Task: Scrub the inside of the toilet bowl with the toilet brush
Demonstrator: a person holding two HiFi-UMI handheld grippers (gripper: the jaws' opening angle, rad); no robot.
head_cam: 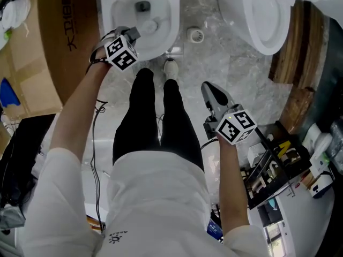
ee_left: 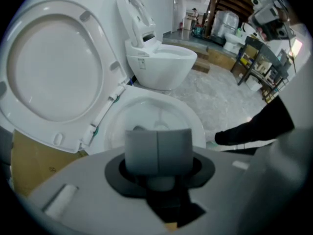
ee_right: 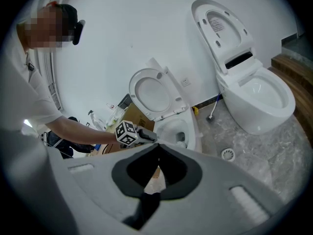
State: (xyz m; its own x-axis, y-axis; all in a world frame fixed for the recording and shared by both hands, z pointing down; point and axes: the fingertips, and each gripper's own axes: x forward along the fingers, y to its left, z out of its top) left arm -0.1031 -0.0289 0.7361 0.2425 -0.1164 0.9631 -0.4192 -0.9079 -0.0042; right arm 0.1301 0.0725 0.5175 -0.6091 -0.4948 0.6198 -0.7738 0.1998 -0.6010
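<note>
The white toilet bowl (head_cam: 170,20) stands open at the top of the head view, with its seat and lid (ee_left: 49,67) raised against the wall. My left gripper (head_cam: 134,34) hovers over the bowl's near left rim (ee_left: 193,119), and its grey pads (ee_left: 142,150) are pressed together with nothing between them. My right gripper (head_cam: 213,96) is held lower right, over the floor beside the person's legs. It is shut and empty, its fingertips meeting at a point (ee_right: 157,147). No toilet brush shows in any view.
A second white toilet (head_cam: 262,15) stands at the right, with a floor drain (head_cam: 196,35) between the two. A cardboard box (head_cam: 53,42) is left of the bowl. A black tool rack (head_cam: 273,165) and wooden steps (head_cam: 300,47) line the right. A thin hose or stick (ee_right: 213,112) leans at the wall.
</note>
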